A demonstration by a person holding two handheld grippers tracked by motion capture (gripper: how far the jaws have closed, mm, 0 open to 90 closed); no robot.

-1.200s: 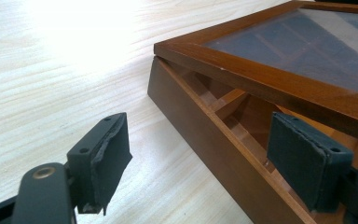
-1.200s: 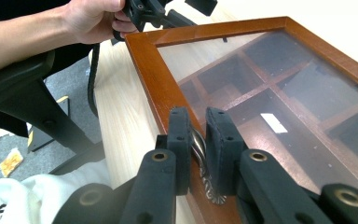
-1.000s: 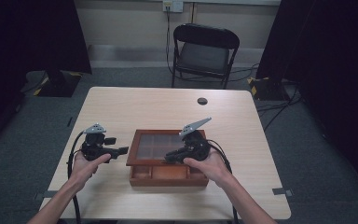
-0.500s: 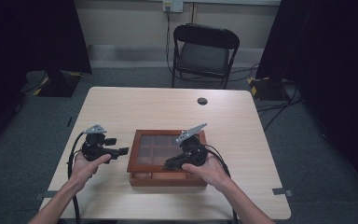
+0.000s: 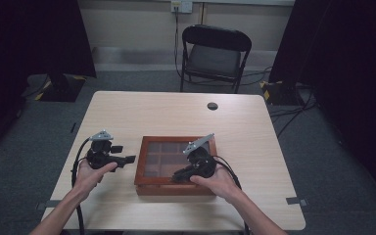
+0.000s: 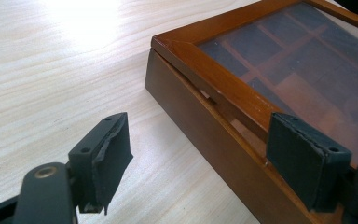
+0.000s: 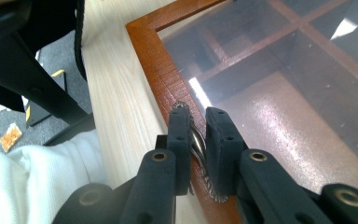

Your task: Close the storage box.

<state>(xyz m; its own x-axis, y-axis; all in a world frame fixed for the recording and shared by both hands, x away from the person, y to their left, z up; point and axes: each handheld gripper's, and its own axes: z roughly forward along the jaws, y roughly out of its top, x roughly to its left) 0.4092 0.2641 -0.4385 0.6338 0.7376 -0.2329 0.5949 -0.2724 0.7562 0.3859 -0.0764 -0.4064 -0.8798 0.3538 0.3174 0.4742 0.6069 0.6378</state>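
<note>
The flat brown wooden box with the glass-paned lid (image 5: 175, 166) sits at the near middle of the pale wooden table (image 5: 254, 122), lid barely cracked. Your right gripper (image 7: 198, 135) pinches its small metal handle (image 7: 196, 140); your left gripper (image 6: 205, 154) waits half-open beside the box's left wall, holding nothing. Raising the lid remains.

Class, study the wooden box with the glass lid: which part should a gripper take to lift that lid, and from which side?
Take the small metal handle on the lid's front rail, from the person's side. It stands proud of the flat frame of the wooden box, so closed jaws fit around it, as the right gripper shows.
</note>
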